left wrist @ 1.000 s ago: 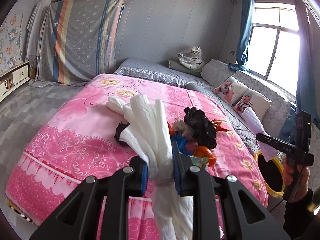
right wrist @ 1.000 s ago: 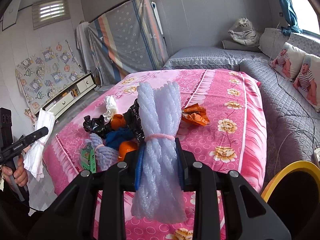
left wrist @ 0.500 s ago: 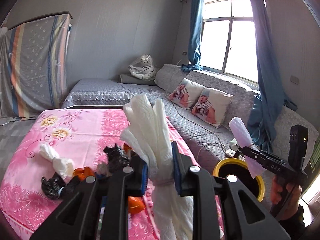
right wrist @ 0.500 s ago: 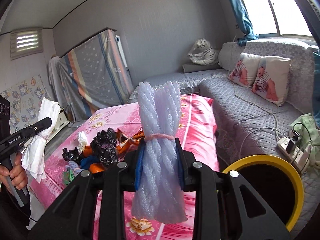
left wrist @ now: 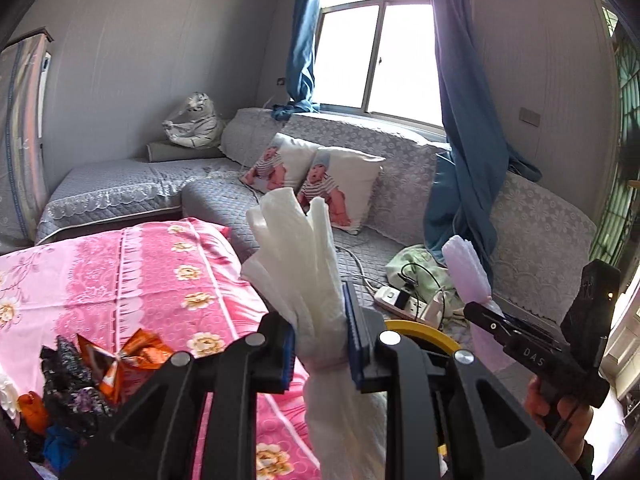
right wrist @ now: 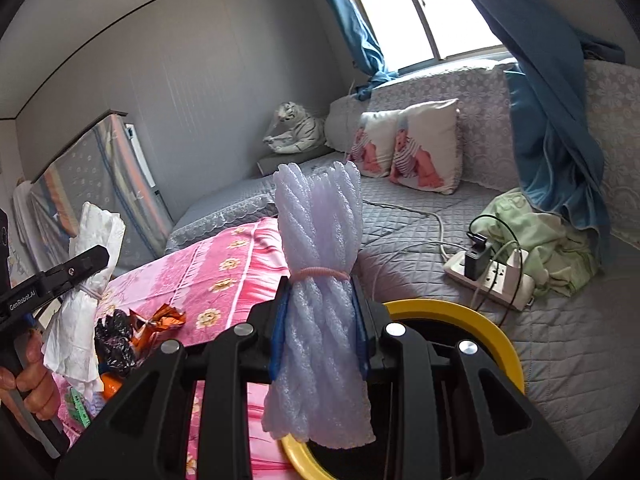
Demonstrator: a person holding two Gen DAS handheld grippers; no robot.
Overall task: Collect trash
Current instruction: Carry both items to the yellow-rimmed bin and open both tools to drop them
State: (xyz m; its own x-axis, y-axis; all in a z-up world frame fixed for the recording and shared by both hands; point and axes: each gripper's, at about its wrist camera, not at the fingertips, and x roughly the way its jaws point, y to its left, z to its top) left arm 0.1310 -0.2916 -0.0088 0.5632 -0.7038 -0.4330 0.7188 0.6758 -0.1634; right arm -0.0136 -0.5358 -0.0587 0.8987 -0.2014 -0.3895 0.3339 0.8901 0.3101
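Observation:
My left gripper [left wrist: 320,340] is shut on a white paper bundle [left wrist: 304,272], held upright over the pink bed edge; it also shows in the right wrist view [right wrist: 86,280]. My right gripper [right wrist: 319,328] is shut on a pale purple foam net bundle [right wrist: 320,264] tied with a pink band, held just above the yellow-rimmed bin [right wrist: 492,332]. The bin rim [left wrist: 424,330] peeks out behind my left gripper. The right gripper [left wrist: 480,316] with its foam bundle [left wrist: 466,268] shows at the right in the left wrist view.
More trash lies on the pink bedspread [left wrist: 168,272]: an orange wrapper [left wrist: 124,356], black crumpled bags [right wrist: 116,340]. A grey quilted couch [right wrist: 420,248] carries a power strip [right wrist: 492,276] with cables, a green cloth [right wrist: 532,236] and pillows [left wrist: 320,184].
Both grippers swung right, away from the trash pile toward the yellow bin and couch, still holding their bundles. The right gripper now hangs over the bin's rim.

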